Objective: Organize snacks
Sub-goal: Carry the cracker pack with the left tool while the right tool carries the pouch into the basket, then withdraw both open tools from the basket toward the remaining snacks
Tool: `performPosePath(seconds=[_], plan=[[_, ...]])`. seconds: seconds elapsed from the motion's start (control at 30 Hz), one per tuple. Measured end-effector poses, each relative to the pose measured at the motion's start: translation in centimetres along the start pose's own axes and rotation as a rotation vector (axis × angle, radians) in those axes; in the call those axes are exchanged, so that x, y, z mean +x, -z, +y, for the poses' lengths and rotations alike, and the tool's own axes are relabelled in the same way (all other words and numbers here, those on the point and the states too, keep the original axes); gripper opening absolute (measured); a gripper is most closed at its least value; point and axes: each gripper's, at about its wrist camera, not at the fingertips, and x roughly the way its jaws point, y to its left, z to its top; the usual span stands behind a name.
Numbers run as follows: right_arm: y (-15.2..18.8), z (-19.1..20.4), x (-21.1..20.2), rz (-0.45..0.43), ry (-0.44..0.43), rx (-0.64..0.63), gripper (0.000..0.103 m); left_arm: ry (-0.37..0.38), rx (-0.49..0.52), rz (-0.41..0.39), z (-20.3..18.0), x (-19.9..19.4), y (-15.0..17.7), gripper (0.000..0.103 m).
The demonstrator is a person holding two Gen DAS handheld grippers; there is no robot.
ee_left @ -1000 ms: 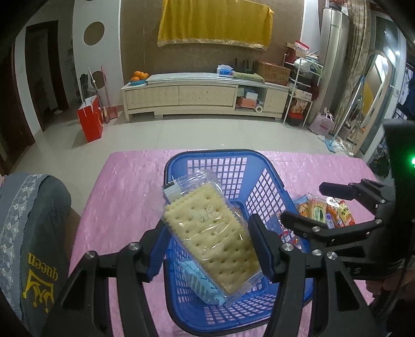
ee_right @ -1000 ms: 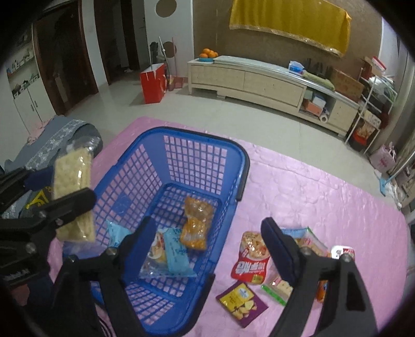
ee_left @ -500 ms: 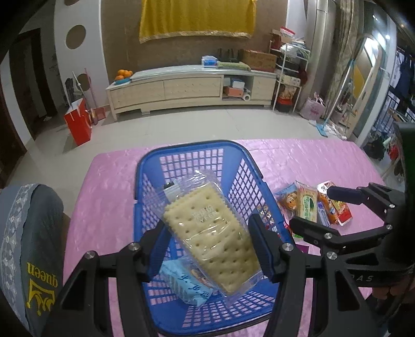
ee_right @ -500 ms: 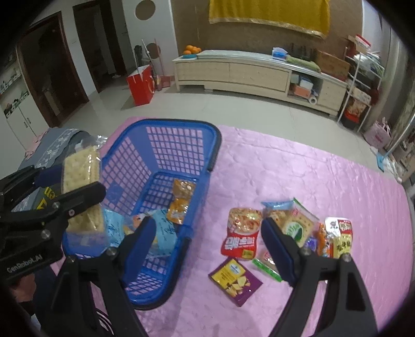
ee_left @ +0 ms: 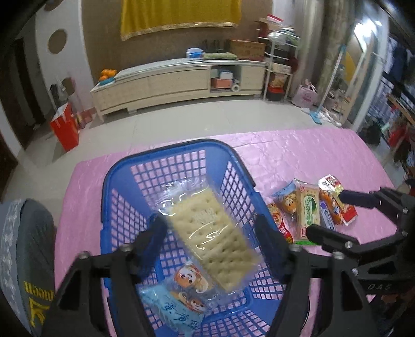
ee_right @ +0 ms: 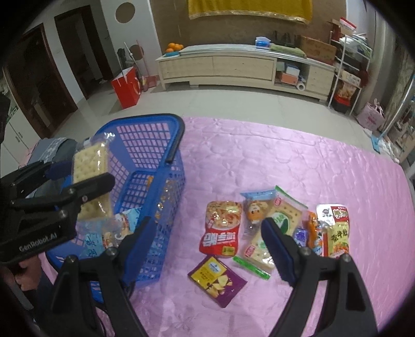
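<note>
Just then the left hand-held gripper (ee_left: 210, 233) had been opening its jaws, the cracker pack (ee_left: 212, 233) loose between them above the blue basket (ee_left: 179, 153), long axis running from 11 to 5 o'clock. The right hand-held gripper (ee_right: 207, 238) stood wide and empty, nearer the red snack pouch (ee_right: 221, 228) at its 12 o'clock on the pink surface (ee_right: 285, 160).

Tiled floor (ee_left: 233, 116); long cream cabinet (ee_left: 179, 83) under a yellow cloth (ee_left: 179, 15); brown wall.
</note>
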Motion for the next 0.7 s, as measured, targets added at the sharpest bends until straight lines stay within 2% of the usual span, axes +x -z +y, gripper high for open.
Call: performPosePath(seconds=[0.03,0.1,0.33,0.7], plan=[[0.0,-0.2,-0.1,-0.003,0.001,0.004,0.086,-0.013,0.02,-0.006,-0.3,-0.1,0.0,0.079],[0.0,-0.4,-0.3,-0.005,0.003,0.005,0.086,-0.037,0.035,-0.012,-0.7,-0.3,0.1,0.079],[0.4,-0.6,-1.8,-0.019,-0.001,0.01,0.086,-0.013,0.006,-0.006,-0.8,-1.8,1.2,0.079],[2.1,-0.4,-6.6,-0.067,0.001,-0.004,0.086,0.014,0.0,-0.07,-2.6,-7.1,2.8,0.079]])
